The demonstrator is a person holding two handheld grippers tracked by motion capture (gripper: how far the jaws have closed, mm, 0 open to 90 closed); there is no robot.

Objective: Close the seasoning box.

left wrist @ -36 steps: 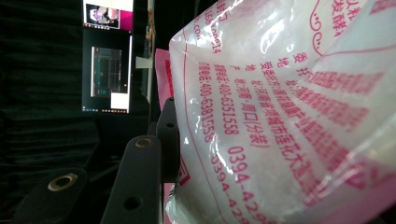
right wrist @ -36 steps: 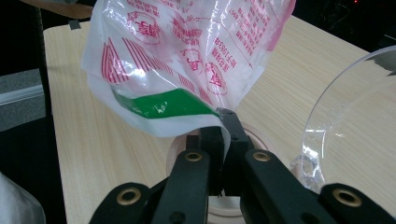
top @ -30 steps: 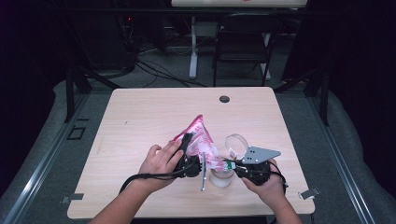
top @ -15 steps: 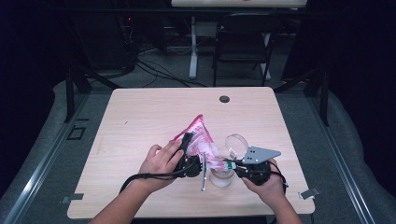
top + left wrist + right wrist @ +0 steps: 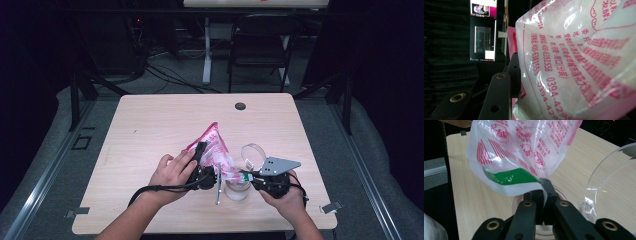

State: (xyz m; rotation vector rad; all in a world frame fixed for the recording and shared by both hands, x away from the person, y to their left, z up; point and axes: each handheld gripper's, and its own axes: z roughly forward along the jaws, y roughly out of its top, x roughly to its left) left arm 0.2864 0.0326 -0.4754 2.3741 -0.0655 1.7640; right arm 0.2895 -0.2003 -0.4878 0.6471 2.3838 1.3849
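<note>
A pink-and-white plastic bag (image 5: pixel 214 145) of white powder hangs tilted above the table (image 5: pixel 150 130). My left gripper (image 5: pixel 204 156) is shut on its side; in the left gripper view the bag (image 5: pixel 579 62) presses against one black finger (image 5: pixel 499 97). My right gripper (image 5: pixel 243 175) is shut on the bag's lower edge, pinching the white rim under a green band (image 5: pixel 510 177) right at the jaw tips (image 5: pixel 544 185). Below that edge stands a clear jar (image 5: pixel 236 190), its mouth (image 5: pixel 517 203) under the bag. The jar's clear lid (image 5: pixel 254 152) stands open beside it.
A thin grey stick-like thing (image 5: pixel 218 184) sits just left of the jar. A black round grommet (image 5: pixel 240 106) lies near the table's far edge. A chair (image 5: pixel 260 45) and desk legs stand beyond the table, in the dark.
</note>
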